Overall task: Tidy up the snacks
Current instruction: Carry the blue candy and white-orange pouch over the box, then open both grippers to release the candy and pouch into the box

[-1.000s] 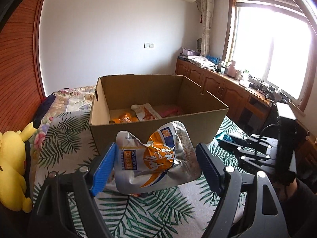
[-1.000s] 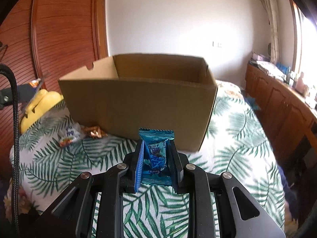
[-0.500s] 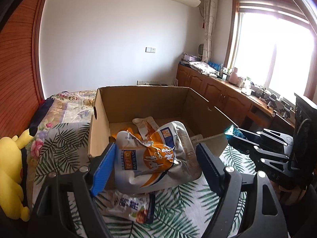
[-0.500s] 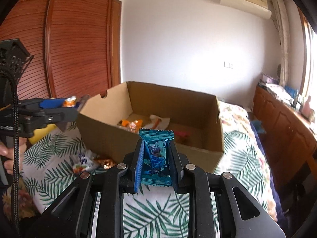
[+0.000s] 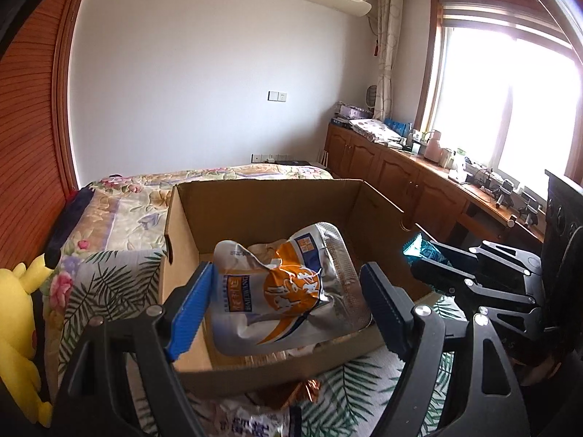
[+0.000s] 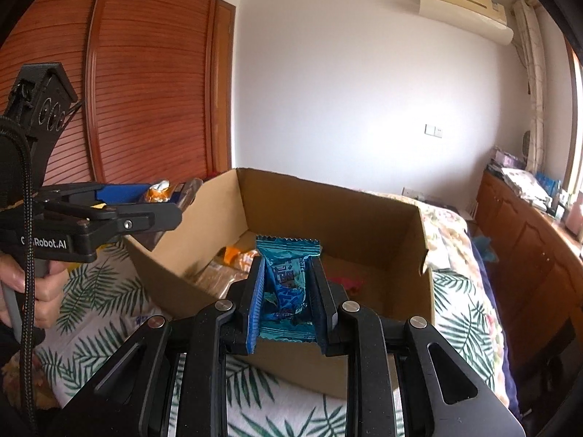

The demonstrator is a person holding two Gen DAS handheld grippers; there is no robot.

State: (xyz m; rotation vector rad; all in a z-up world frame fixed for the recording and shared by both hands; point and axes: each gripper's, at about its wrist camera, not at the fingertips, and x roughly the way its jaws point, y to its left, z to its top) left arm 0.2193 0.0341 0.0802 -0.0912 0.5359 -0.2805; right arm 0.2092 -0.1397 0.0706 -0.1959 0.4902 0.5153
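Snacks fill both of your tongs at this moment. Your left tongs (image 5: 284, 302) stand wide, their blue pads pressed against the two edges of a crumpled silver foil pouch with orange and blue print (image 5: 280, 291), which hangs over the near left part of the open brown cardboard box (image 5: 262, 204). Your right tongs (image 6: 288, 291) are drawn nearly together and pinch a small shiny blue candy wrapper with crimped ends (image 6: 286, 276), held upright over the near wall of the same box. Inside the box you can see orange packets (image 6: 237, 255) against the left side and a pink wrapper (image 6: 346, 282) toward the right. The box sits on a bed with a white cover printed in green palm leaves (image 6: 102, 302). Just outside the near wall of the box, on the bed, lie a copper-coloured foil wrapper (image 5: 306, 397) and a white packet with blue lettering (image 5: 255, 422). A yellow plush toy (image 5: 18, 327) rests at the left edge of the bed. In the right wrist view your hand (image 6: 40, 291) grips the handle of the left tongs beside the box.
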